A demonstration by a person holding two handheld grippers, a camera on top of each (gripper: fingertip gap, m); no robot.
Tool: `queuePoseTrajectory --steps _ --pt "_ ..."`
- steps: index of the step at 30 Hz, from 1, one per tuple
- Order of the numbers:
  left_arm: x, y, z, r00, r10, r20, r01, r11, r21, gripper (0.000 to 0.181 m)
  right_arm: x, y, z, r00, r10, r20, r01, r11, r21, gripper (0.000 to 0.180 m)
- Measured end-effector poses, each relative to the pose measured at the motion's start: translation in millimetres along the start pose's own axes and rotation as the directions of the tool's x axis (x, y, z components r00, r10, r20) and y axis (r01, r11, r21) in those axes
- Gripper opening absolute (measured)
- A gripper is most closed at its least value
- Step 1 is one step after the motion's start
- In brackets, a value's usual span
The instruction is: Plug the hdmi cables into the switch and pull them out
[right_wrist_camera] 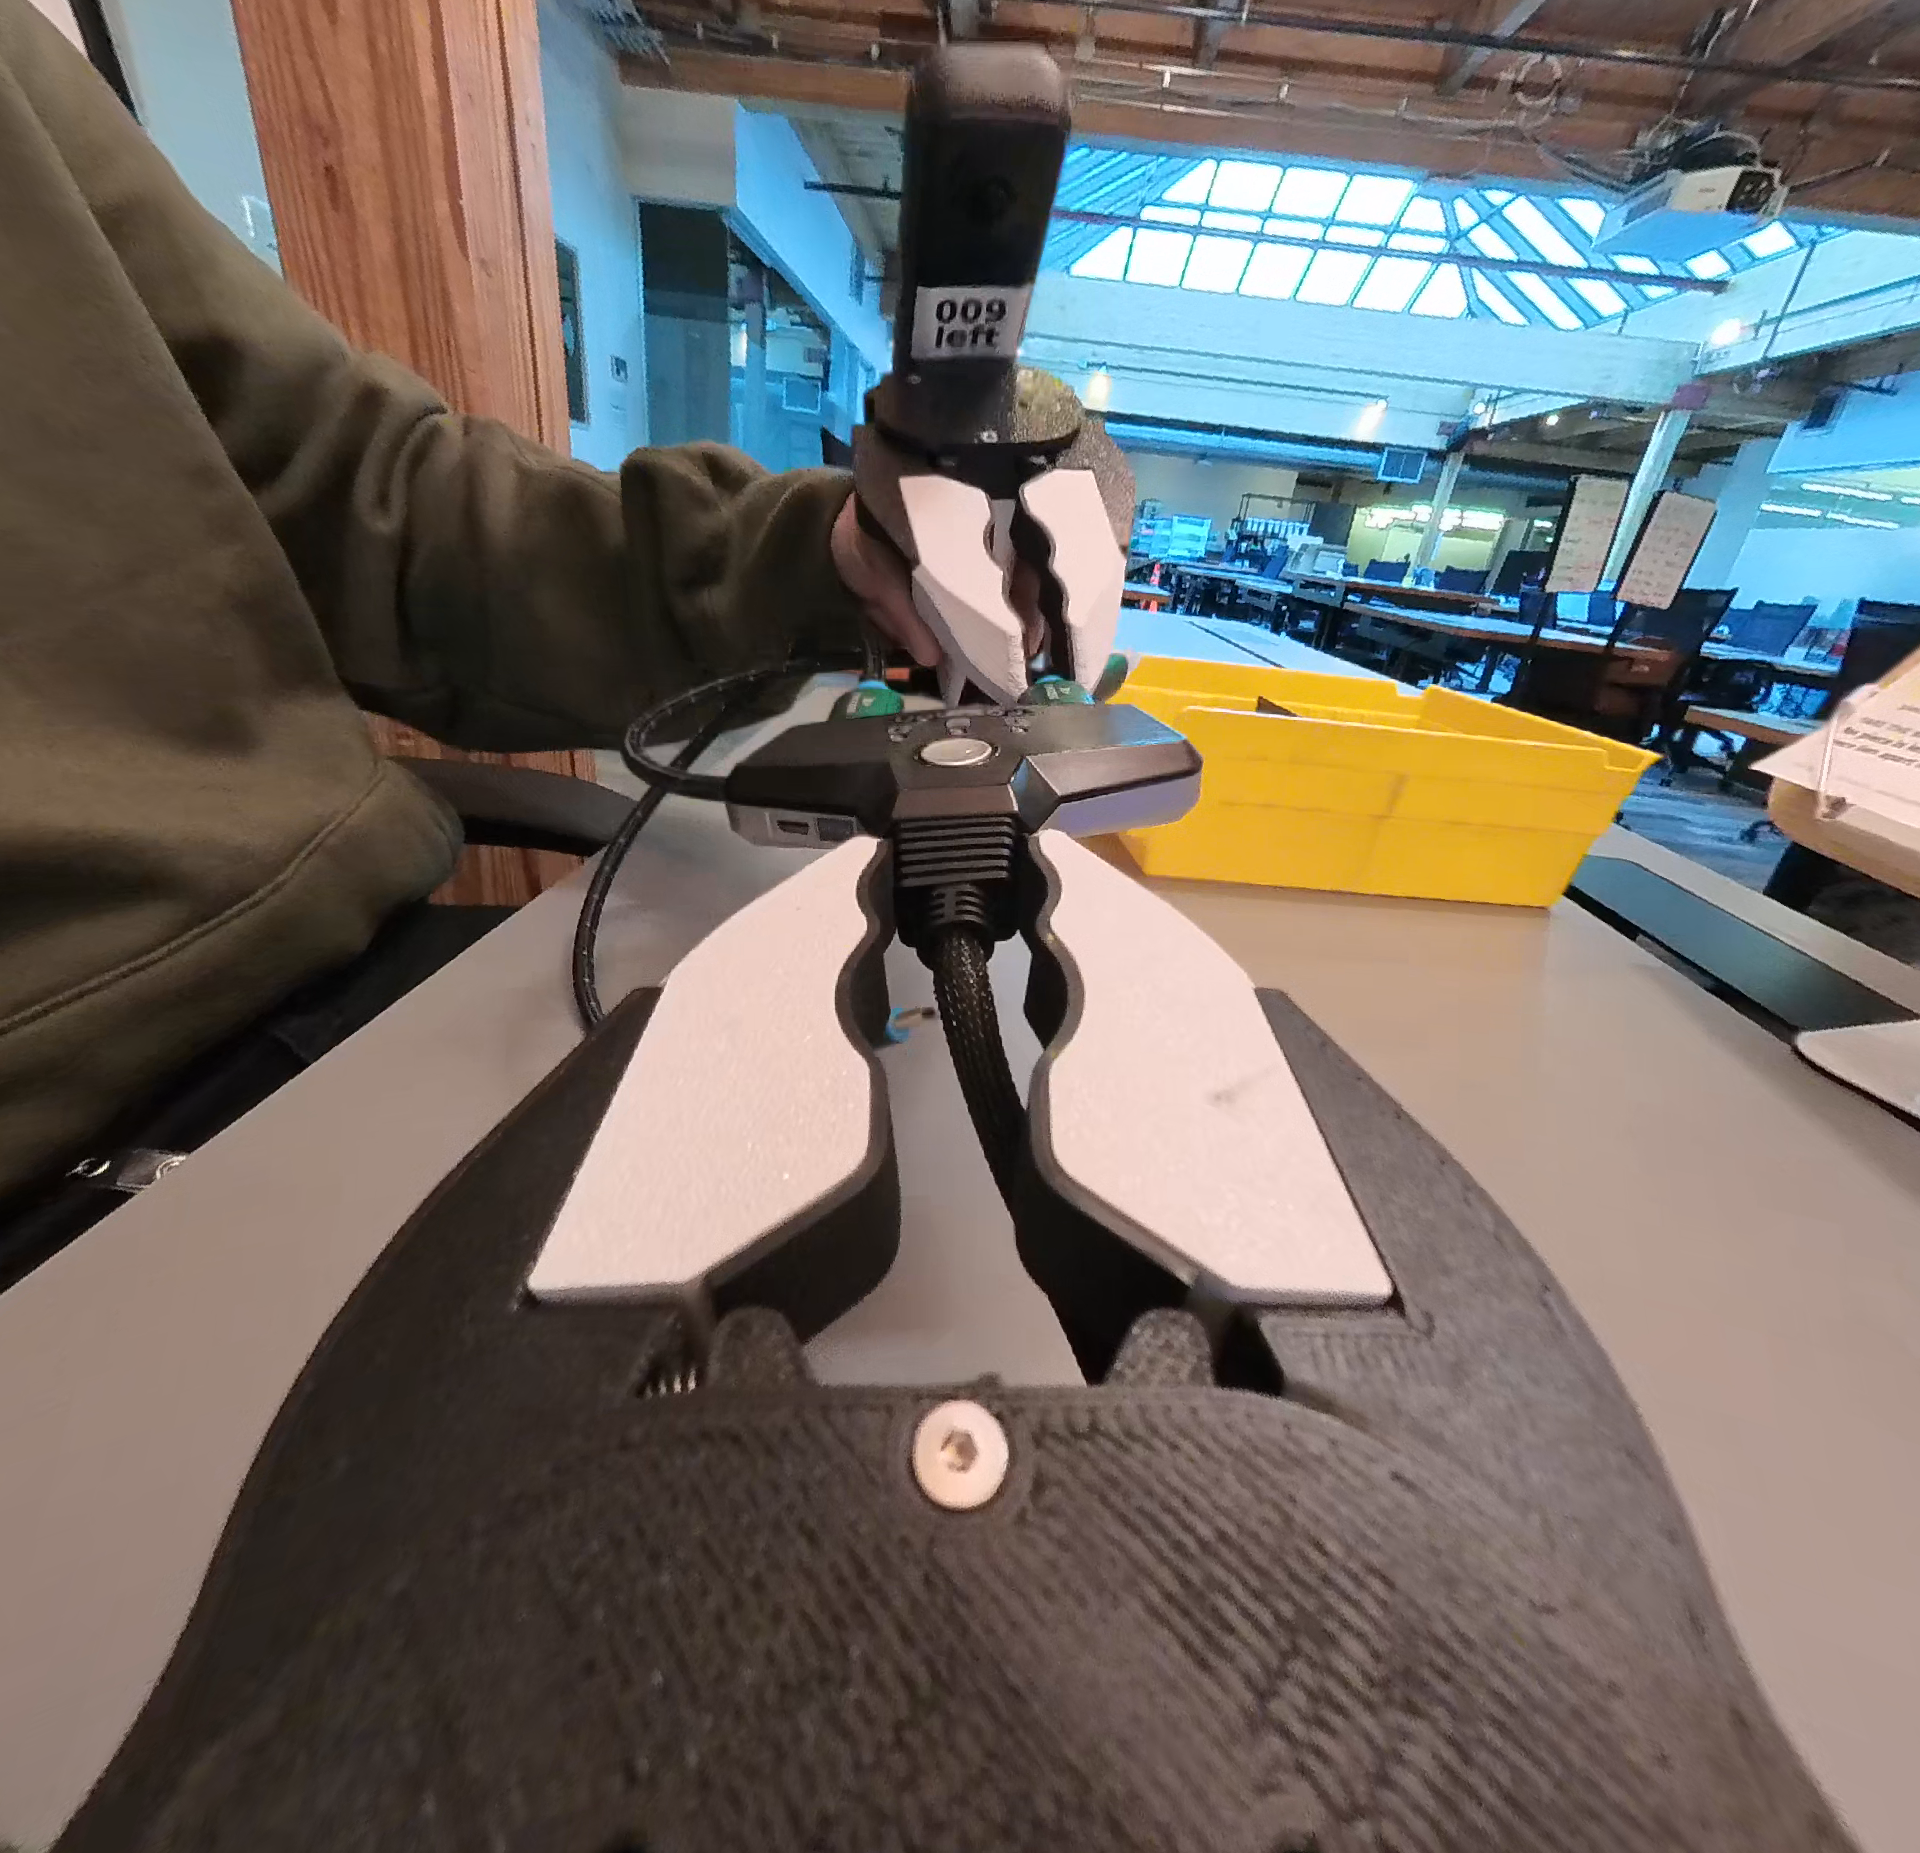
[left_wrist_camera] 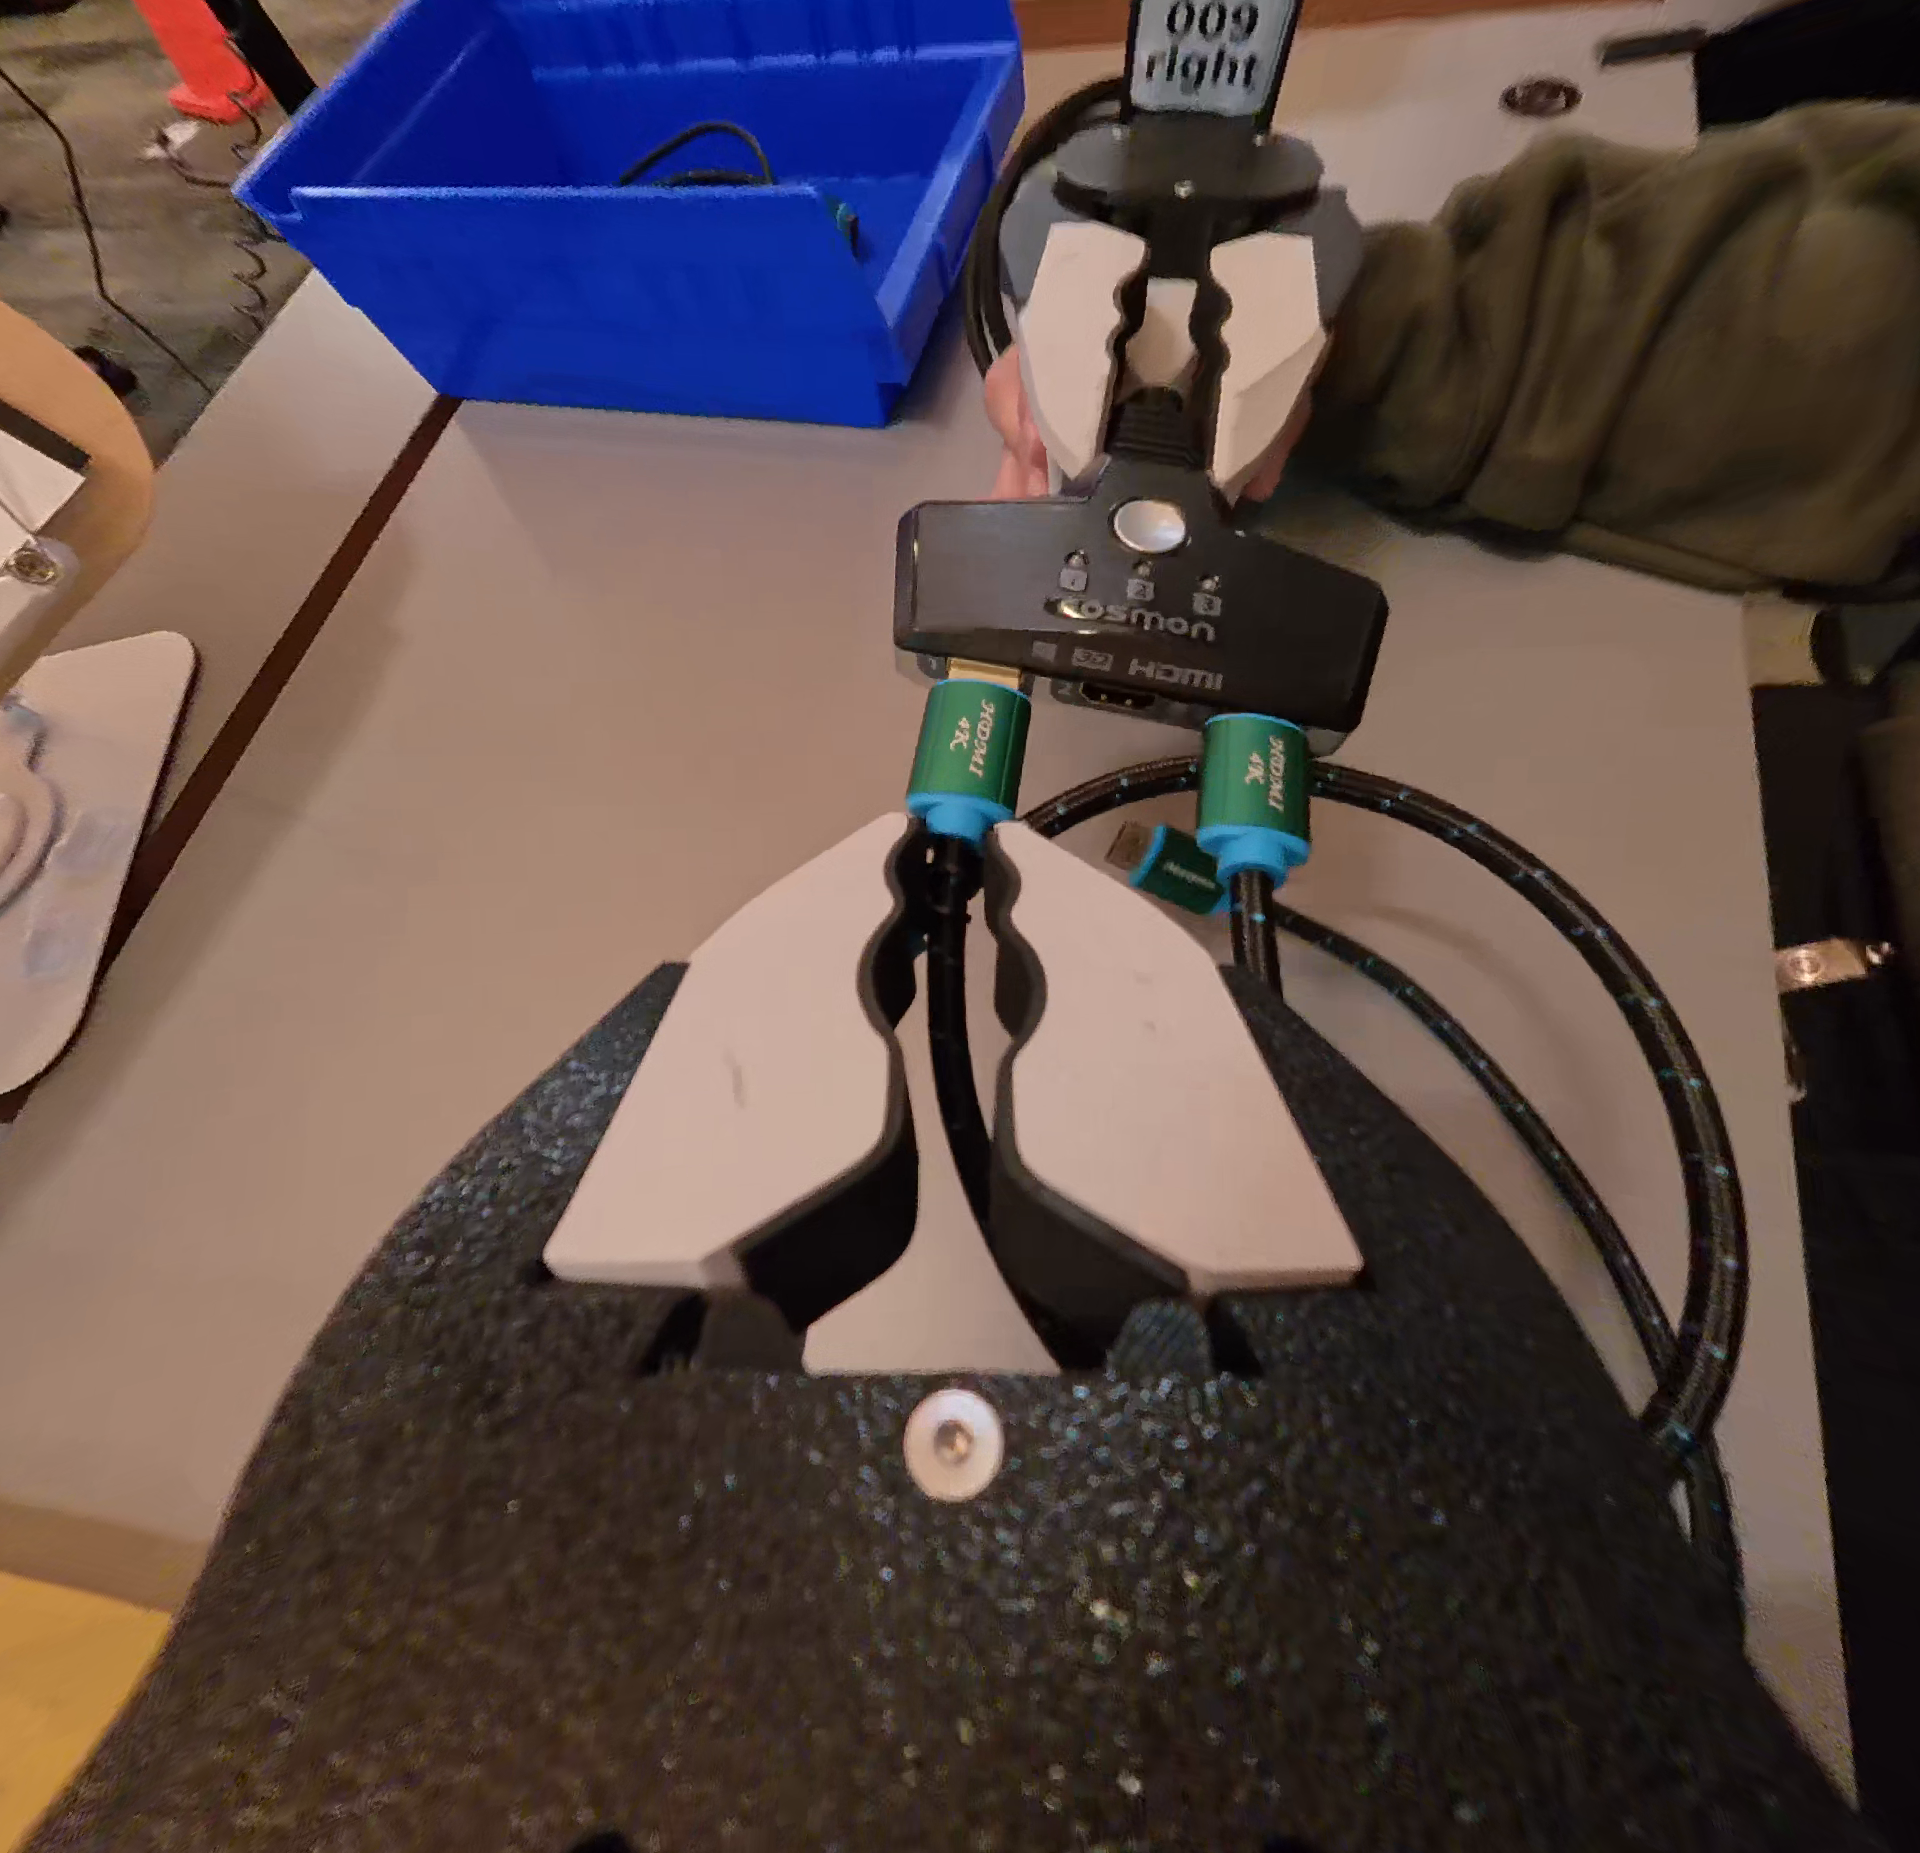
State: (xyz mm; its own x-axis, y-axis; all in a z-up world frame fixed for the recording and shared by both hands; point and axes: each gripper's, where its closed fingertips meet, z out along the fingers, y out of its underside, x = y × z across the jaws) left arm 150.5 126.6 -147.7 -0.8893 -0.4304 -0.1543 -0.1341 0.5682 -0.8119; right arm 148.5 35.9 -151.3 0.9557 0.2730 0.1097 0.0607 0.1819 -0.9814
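Note:
The black HDMI switch (left_wrist_camera: 1132, 608) is held a little above the grey table (left_wrist_camera: 520, 764). My right gripper (right_wrist_camera: 951, 847) is shut on the switch's ribbed cable boot (right_wrist_camera: 951, 868); it also shows in the left wrist view (left_wrist_camera: 1164, 463). My left gripper (left_wrist_camera: 948, 847) is shut on the black braided cable just behind a green plug (left_wrist_camera: 966, 754). That plug's gold tip sits in the switch's left port. A second green plug (left_wrist_camera: 1252, 785) is in the right port. The middle port (left_wrist_camera: 1117, 697) is empty. A third green plug (left_wrist_camera: 1174, 873) lies loose on the table.
A blue bin (left_wrist_camera: 644, 203) with a cable inside stands at the far left of the table. A yellow bin (right_wrist_camera: 1382, 795) stands beyond the switch in the right wrist view. Braided cable loops (left_wrist_camera: 1558, 972) lie on the table at the right. An olive sleeve (left_wrist_camera: 1610, 328) reaches in.

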Motion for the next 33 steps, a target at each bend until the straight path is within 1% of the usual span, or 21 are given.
queuePoseTrajectory --steps 4,9,15,18,20,24,28,32,33 --pt "0 4 1 1.000 -0.022 -0.015 0.022 1.000 -0.010 0.009 0 3 2 1.000 0.005 0.001 -0.005 1.000 -0.023 0.022" --pt "3 -1 2 0.986 -0.123 -0.115 0.136 0.983 0.119 0.009 -2 -4 -1 1.000 0.024 0.020 -0.024 0.999 0.031 0.022" --pt "4 -2 1 0.990 -0.097 -0.105 0.111 0.985 0.131 0.009 -2 -5 -1 0.999 0.026 0.019 -0.027 0.999 0.045 0.022" --pt "6 -1 2 0.997 -0.012 -0.070 0.018 0.996 0.089 0.009 -3 -6 -3 1.000 0.017 0.022 -0.018 0.999 0.051 0.022" --pt "7 -7 2 0.999 0.027 -0.047 -0.023 0.995 0.099 0.010 -4 -9 -6 1.000 -0.005 0.022 0.003 0.997 0.080 0.022" --pt "9 -11 2 0.998 0.010 -0.060 -0.002 0.991 0.133 0.010 -5 -13 -9 1.000 -0.011 0.029 0.008 0.995 0.098 0.022" --pt "9 -7 4 0.998 -0.019 -0.056 0.027 0.987 0.158 0.011 -4 -10 -9 1.000 -0.015 0.025 0.013 0.996 0.083 0.022" --pt "11 -4 3 0.999 -0.020 -0.045 0.027 0.988 0.154 0.011 -5 -8 -7 0.999 -0.014 0.031 0.011 0.997 0.071 0.022" --pt "13 -4 3 0.998 -0.013 -0.058 0.021 0.988 0.150 0.014 -5 -8 -7 0.999 -0.014 0.030 0.012 0.997 0.071 0.022"
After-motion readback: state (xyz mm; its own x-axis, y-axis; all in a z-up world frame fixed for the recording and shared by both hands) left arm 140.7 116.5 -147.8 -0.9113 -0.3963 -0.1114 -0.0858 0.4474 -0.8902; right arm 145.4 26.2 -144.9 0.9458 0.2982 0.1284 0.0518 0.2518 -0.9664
